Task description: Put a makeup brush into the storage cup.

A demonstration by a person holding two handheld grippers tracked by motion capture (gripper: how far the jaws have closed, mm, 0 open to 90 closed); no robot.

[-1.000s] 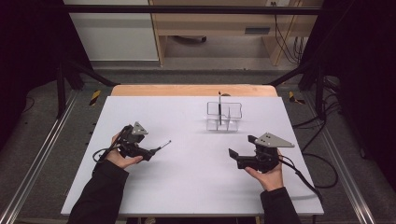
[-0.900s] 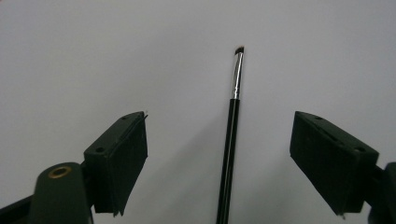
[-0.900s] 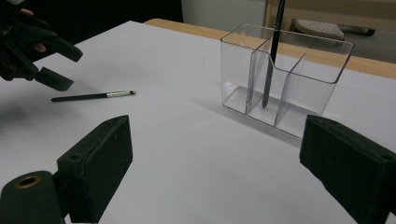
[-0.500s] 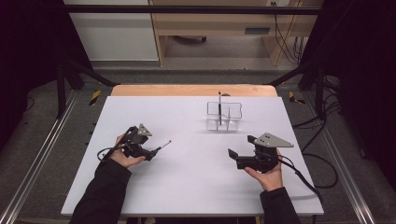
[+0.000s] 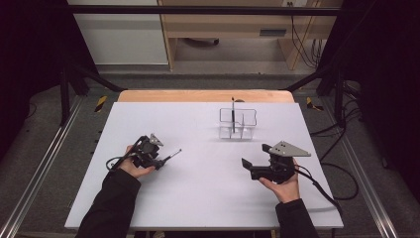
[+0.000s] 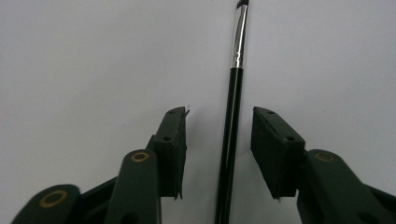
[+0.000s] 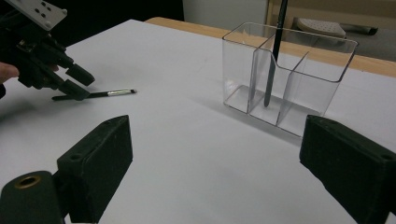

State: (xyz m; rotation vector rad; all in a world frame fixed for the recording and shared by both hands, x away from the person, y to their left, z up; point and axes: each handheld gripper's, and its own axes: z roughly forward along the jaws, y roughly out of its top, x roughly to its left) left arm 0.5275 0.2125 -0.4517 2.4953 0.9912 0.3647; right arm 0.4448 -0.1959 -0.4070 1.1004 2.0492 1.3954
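Note:
A thin black make-up brush [image 6: 236, 79] with a silver ferrule lies flat on the white table [image 5: 198, 198]. My left gripper [image 6: 218, 135] straddles its handle. Its jaws have just been closing, with the brush between them and a gap still showing on each side. From above, the brush [image 5: 171, 155] sticks out to the right of the left gripper [image 5: 161, 161]. My right gripper [image 5: 246, 166] rests at the right of the table, open wide, with nothing between its jaws [image 7: 215, 158]. It faces a clear three-part organizer [image 7: 289, 79] in which a second dark brush [image 7: 274, 51] stands.
The clear organizer [image 5: 237, 124] stands at the back centre-right of the table. A wooden strip [image 5: 198, 95] edges the far side. Metal rails and cables run along both sides of the table.
The left hand has shifted slightly down and right onto the brush. The right hand and the organizer have stayed where they were.

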